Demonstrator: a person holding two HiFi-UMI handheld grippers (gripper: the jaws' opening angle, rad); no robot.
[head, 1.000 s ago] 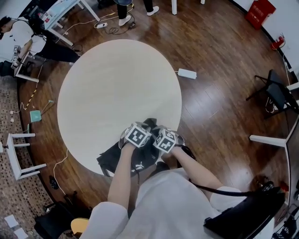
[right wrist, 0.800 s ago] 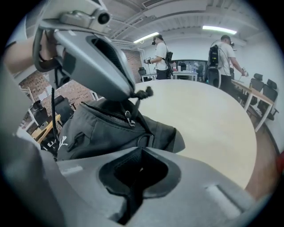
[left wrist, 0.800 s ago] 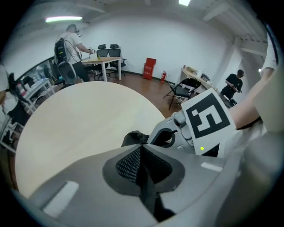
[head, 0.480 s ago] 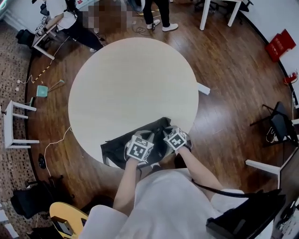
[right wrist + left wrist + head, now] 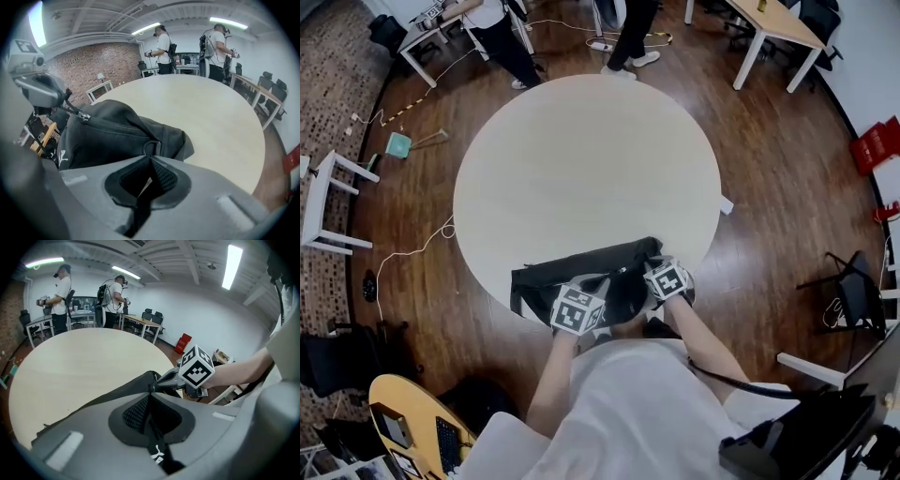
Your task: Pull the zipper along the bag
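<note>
Big room w/ dark wood floor (image 5: 769, 187). A round pale table (image 5: 581, 159) takes up most of the middle. Person in a white top (image 5: 628, 403) stands at the near edge, forearms out over it, one gripper per hand. Two other people (image 5: 164, 47) w/ gear strapped on stand past the far side, by some desks. Black bag (image 5: 546, 283) lies right at the near rim of the table, long axis running left-right, w/ a white logo (image 5: 62, 158) on the side toward the person. R gripper (image 5: 151, 158) is at the bag's right end, clenched: jaws together on the fabric there, just below a small metal D-ring (image 5: 150, 148). Its marker cube (image 5: 667, 279) sits beside that end. L gripper (image 5: 149, 397) is over the bag's middle, angled down, also clenched, jaws pinched on the zip pull (image 5: 75, 108). In the R gripper view the pull runs taut from its tips to the silver slider (image 5: 85, 115) on top of the bag. L cube (image 5: 577, 311) is closer to the person than the R one. Grippers are near each other but apart, w/ a stretch of zip line between the slider and the held end.
</note>
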